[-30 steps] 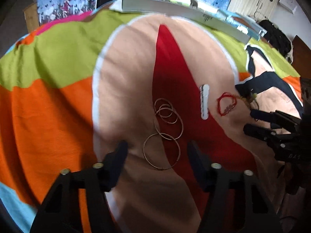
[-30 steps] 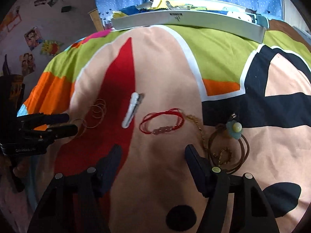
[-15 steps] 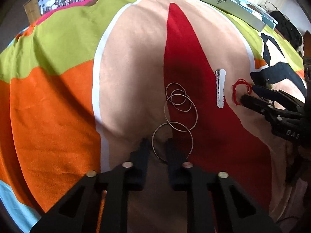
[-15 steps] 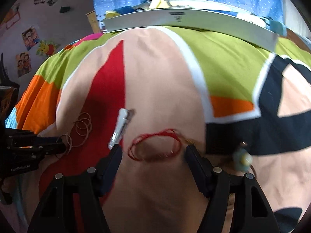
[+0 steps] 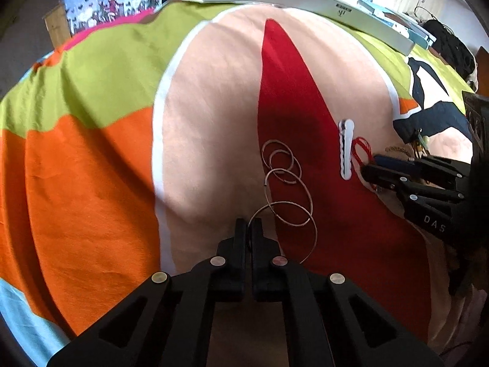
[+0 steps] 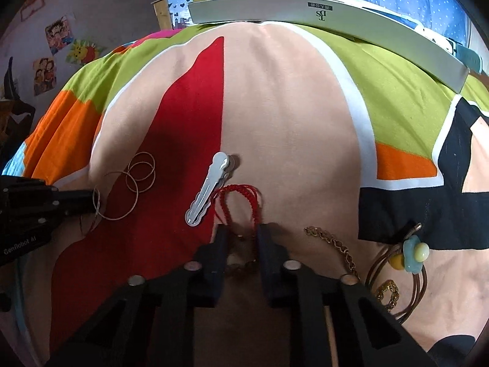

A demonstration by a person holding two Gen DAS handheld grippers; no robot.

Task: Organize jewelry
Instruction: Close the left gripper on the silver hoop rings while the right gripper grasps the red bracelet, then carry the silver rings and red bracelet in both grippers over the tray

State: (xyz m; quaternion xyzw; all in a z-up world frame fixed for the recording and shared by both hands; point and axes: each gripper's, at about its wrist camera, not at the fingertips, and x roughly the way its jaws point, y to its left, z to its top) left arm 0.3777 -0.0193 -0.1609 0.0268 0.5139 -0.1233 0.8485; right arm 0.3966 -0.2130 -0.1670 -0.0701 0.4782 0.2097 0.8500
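Several thin metal hoops (image 5: 290, 195) lie linked on the colourful bedspread (image 5: 91, 153). My left gripper (image 5: 248, 229) is shut on the rim of the nearest, largest hoop (image 5: 315, 232). Right of the hoops lies a white hair clip (image 5: 346, 150), with a red cord bracelet (image 5: 359, 148) beside it. In the right wrist view my right gripper (image 6: 243, 232) has its jaws squeezed onto the near end of the red bracelet (image 6: 241, 188), whose loop is pinched narrow. The hair clip (image 6: 211, 189) lies just left of it. The left gripper (image 6: 95, 202) shows at the far left, on the hoop (image 6: 117, 219).
A gold chain (image 6: 330, 241) and brown bands with a blue-and-yellow flower charm (image 6: 412, 253) lie right of my right gripper. A long grey box (image 6: 321, 12) runs along the bed's far edge. The wall with stickers is at the left.
Both grippers moved down and forward onto the bed. The left one went from wide open to shut on the large hoop. The right one narrowed around the red bracelet, pinching its loop.
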